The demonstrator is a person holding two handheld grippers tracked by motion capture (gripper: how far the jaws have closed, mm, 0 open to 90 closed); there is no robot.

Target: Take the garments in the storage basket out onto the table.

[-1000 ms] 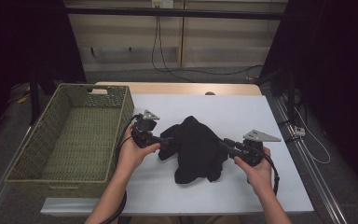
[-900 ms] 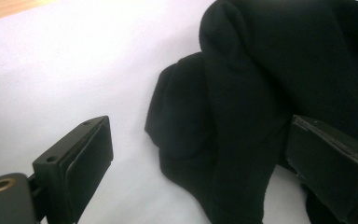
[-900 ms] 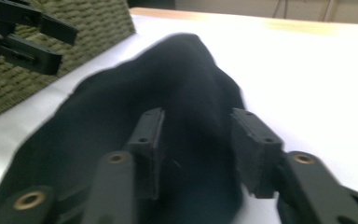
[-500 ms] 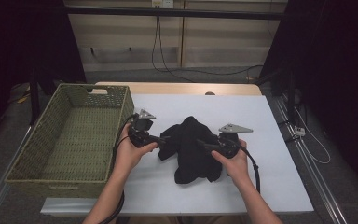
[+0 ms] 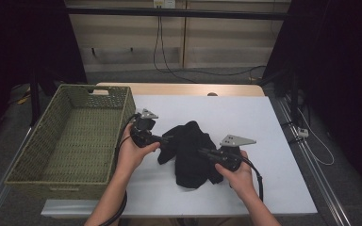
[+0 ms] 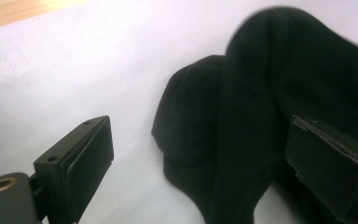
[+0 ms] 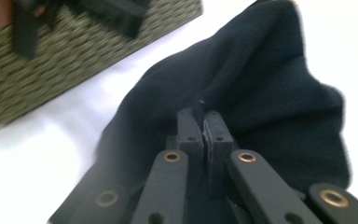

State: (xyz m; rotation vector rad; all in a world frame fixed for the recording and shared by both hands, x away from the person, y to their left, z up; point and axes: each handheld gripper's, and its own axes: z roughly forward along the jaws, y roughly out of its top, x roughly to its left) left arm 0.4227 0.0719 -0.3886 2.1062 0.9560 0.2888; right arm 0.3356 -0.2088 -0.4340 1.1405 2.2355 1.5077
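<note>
A black cloth garment (image 5: 191,153), soft, matt and slightly fuzzy, lies crumpled on a table (image 5: 264,127) with a smooth, matt white top and a strip of pale wood along its far edge. Beside it stands a basket (image 5: 73,141) of coarse olive-green woven wicker. The right claw (image 7: 201,122) and left claw (image 6: 205,172) are matt black plastic with brass-coloured rivets; a flat grey metal plate (image 5: 237,140) looks dull.

A white worktop (image 5: 273,141) carries a crumpled black garment (image 5: 191,153) near its centre. At nine o'clock from the garment, a green woven basket (image 5: 70,141) rests at the worktop's edge.
</note>
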